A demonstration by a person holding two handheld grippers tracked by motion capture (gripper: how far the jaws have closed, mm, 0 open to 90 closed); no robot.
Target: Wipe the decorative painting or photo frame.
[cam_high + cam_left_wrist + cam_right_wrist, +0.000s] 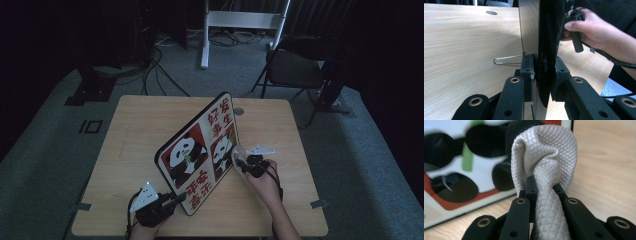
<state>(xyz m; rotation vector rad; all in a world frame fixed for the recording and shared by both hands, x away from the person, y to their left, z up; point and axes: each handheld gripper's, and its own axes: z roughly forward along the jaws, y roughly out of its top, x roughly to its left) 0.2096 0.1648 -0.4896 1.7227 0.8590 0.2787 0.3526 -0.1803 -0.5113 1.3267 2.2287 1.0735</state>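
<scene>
While tilted, panda board (197, 152) bears red Chinese characters.

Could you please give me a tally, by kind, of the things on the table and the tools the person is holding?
Panda picture boards, stood on edge: 1
Pale cloths, bunched: 1
Wire clips behind the board: 1
Handheld grippers: 2, the left gripper shut on the board's edge, the right gripper shut on the cloth
Total: 5
</scene>
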